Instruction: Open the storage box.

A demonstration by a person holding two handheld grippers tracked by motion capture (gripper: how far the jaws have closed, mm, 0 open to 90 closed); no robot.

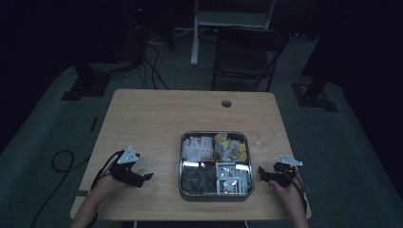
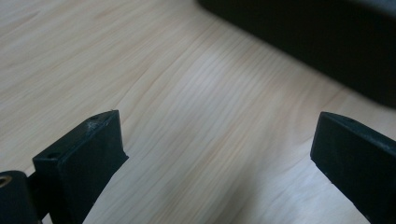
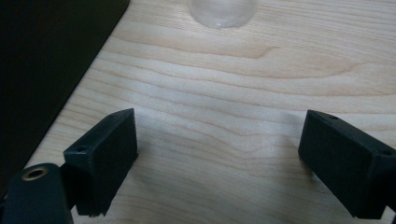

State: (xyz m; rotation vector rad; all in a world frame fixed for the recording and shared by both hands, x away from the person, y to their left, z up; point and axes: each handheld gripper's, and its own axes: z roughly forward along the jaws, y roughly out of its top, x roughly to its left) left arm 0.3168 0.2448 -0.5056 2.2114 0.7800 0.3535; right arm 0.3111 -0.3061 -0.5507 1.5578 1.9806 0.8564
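Two black jaws of the left gripper (image 2: 212,154) rose from the bottom corners of the left gripper view, standing wide apart with bare pale wood grain of the table (image 2: 154,93) between them and nothing held; a dark blurred mass crossed the upper right of that frame. Item: right gripper (image 3: 219,149), jaws likewise wide apart over bare wood, nothing between them; a clear glass (image 3: 222,11) sat at the top centre of the right gripper view, its base just visible, and a dark edge filled the upper left. Item: metal tray (image 1: 182,190), square with rounded corners, lower centre of the high view, between the two grippers and touching neither; its sides ran parallel to the table edges, with no marked long axis. Contents, four compartments: white sachets upper left, yellow packets upper right, dark packets lower left, white-and-red packets lower right; finer detail could not be made out. In the high view the left gripper (image 1: 145,178) lay lower left of the tray, jaws pointing right toward it; the right gripper (image 1: 261,172) lay just beside the tray's lower right, jaws pointing left toward it. The glass (image 1: 264,137) stood upright near the tray's upper right corner. A folding chair (image 1: 247,52) stood beyond the table, upper centre.
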